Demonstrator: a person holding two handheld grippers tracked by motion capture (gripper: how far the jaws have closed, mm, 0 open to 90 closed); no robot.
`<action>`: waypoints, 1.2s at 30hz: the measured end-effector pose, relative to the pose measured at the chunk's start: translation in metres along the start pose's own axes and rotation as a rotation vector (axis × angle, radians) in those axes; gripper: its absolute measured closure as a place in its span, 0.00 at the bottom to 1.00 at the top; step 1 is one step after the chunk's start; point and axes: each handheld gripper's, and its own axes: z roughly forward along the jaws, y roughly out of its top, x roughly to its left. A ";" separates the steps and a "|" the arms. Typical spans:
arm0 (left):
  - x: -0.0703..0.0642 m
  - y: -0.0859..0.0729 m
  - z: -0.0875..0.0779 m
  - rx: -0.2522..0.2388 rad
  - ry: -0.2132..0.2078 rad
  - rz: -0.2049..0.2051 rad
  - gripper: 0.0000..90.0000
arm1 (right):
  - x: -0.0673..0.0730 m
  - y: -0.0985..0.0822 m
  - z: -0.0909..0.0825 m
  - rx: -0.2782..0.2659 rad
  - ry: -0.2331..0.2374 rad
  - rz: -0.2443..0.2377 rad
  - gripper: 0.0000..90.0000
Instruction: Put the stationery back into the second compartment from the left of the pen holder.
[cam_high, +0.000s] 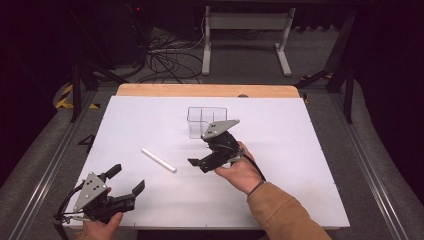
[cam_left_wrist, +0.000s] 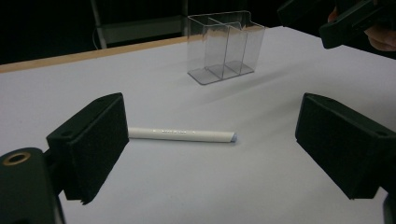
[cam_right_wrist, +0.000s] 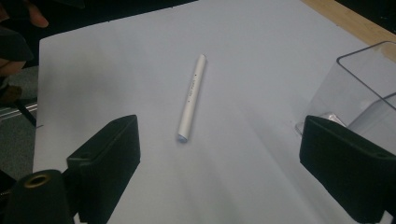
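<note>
White table (cam_high: 300, 190): one pen (cam_high: 158, 160), one clear organizer (cam_high: 206, 121), two wide-open grippers (cam_high: 127, 181) (cam_high: 200, 152).

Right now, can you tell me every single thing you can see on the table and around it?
white round stick, maybe a pen: one, white, lying flat on the table between the two grippers, nothing touching it
clear plastic box with dividers: one, see-through, standing upright near the far middle of the table, nothing visible inside
table top: one, white, with a light wooden strip along the far edge
white frame legs: one stand, white, on the floor beyond the table
cables: a tangle, dark, on the floor beyond the table
left gripper: one, black, jaws open, near the table's near left corner
right gripper: one, black, jaws open, beside the box
right hand: one, brown sleeve behind it
</note>
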 end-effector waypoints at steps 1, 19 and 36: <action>0.000 0.000 0.000 0.001 0.000 -0.002 0.11 | 0.000 0.003 0.005 0.005 0.004 -0.004 0.15; 0.003 -0.004 -0.007 0.003 0.012 -0.023 0.11 | -0.003 0.022 0.041 0.017 0.045 0.025 0.21; 0.005 -0.011 -0.023 0.006 0.057 -0.045 0.11 | -0.003 0.033 0.089 0.101 0.087 0.024 0.36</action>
